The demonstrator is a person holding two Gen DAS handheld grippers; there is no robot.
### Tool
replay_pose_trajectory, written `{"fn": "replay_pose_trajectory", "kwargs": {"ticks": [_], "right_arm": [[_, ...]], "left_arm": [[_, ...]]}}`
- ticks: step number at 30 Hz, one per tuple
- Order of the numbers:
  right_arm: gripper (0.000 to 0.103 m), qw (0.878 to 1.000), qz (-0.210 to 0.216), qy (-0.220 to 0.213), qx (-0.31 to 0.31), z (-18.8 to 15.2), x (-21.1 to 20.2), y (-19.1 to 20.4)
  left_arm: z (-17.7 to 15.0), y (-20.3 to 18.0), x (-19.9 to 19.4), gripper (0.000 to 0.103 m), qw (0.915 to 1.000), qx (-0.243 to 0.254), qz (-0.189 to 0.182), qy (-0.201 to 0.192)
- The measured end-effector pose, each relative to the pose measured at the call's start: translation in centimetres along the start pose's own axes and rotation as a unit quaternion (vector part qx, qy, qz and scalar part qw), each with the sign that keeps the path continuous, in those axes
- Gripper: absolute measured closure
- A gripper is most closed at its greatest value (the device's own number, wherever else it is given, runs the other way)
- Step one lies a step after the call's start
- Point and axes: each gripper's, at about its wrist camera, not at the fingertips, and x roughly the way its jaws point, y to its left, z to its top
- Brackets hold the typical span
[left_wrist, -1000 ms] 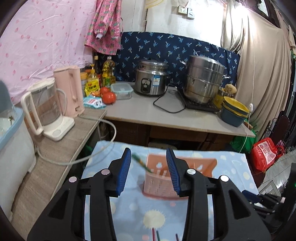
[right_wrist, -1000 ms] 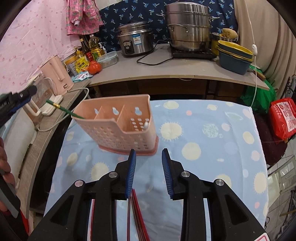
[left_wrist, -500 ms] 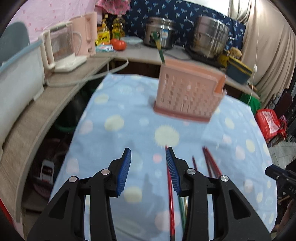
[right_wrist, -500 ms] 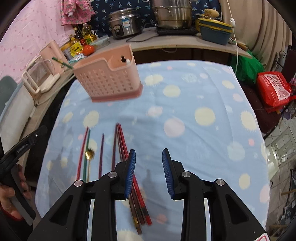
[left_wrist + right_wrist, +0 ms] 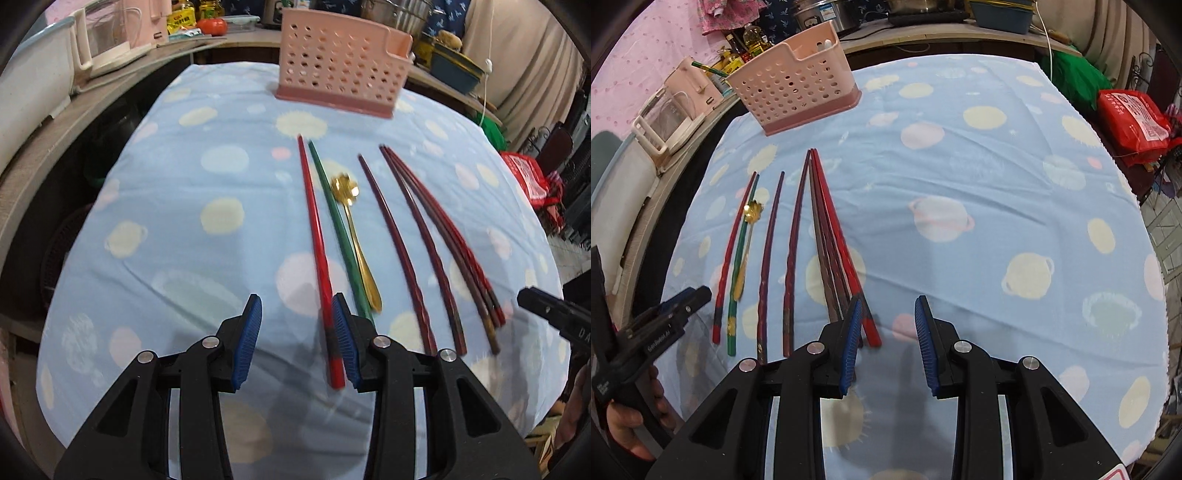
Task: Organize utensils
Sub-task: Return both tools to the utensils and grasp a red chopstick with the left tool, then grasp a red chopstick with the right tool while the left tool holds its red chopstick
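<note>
Both hand-held grippers have descended from a raised, forward-looking pose near the pink utensil caddy [image 5: 341,70] to a steep downward pose over the loose utensils. The caddy, which filled the lower centre of both views a second ago, now stands at the far end of the blue patterned cloth [image 5: 184,221] covering the bench.

The left hand-held gripper [image 5: 297,339] hovers with its jaws apart and nothing clamped; the near end of the red chopstick [image 5: 316,236] lies just inside its right-hand pad. Beside that chopstick lie the green chopstick [image 5: 334,218] and the gold spoon [image 5: 354,236], then further dark red chopsticks.

The right hand-held gripper [image 5: 886,341] also stands with its jaws apart and empty. The cluster of dark red chopsticks [image 5: 831,236] ends at its left-hand pad, not between the pads.

Judgement: a placement has likely finished, since a green chopstick and a white handle already stand in the caddy. Both grippers are now positioned for the next pickup. Each needs a small sideways correction to centre one chopstick before closing.
</note>
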Motion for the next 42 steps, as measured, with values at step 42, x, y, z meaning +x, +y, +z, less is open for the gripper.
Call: {"fn": "replay_pose_trajectory", "kwargs": {"ticks": [42], "right_arm": [[0.087, 1.000, -0.003, 0.010, -0.026, -0.4, 2.4, 1.2]], "left_arm": [[-2.2, -0.1, 0.1, 0.096, 0.9993, 0.002, -0.034, 0.014]]}}
